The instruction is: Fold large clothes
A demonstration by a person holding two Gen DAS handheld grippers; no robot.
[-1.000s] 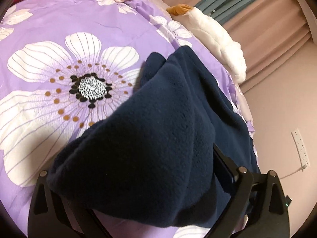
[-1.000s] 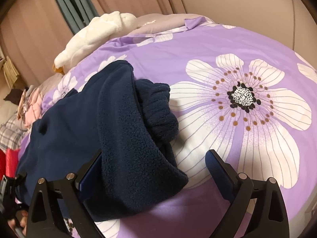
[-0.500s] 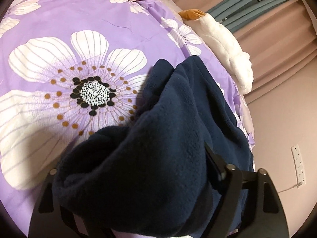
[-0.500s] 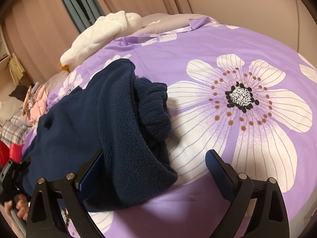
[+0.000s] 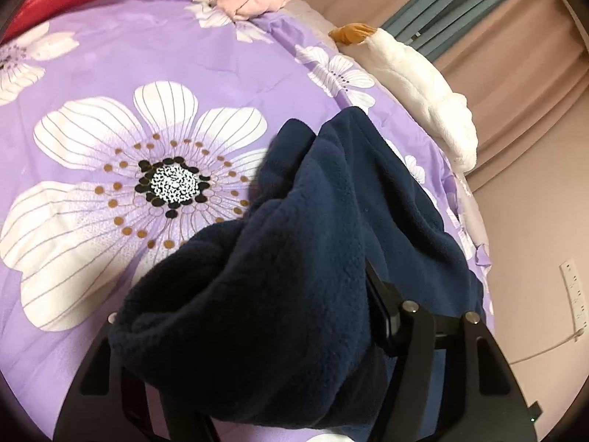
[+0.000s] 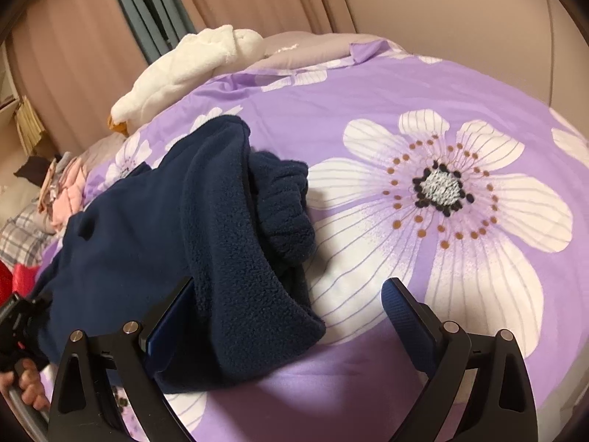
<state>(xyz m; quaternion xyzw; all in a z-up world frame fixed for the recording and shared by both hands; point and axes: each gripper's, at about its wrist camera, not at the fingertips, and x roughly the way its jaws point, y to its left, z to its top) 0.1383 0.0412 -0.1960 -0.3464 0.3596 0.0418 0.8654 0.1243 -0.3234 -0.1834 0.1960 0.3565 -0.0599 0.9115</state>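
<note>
1. The fleece [image 5: 313,258], a bulky navy garment, lies bunched on the bed [image 5: 110,55], on its purple flowered cover; one thick fold runs up between the left claw's jaws and another lies against the right claw's inner finger.
2. The left claw [image 5: 257,331] has just been closing: compared with a second ago its jaws stand clearly narrower, with the fleece bundled between them. The right-hand pad presses the cloth; the other is buried under it, so I judge a grip is forming but cannot tell if it is firm.
3. That suggests the next fold is being taken up, with the folding itself not yet done.
4. The right claw [image 6: 291,313] is wide apart and holds nothing; the fleece touches one finger only.
5. Both claws point down at a slant toward the bed. A hand [image 6: 25,386] grips the left tool's handle.
</note>
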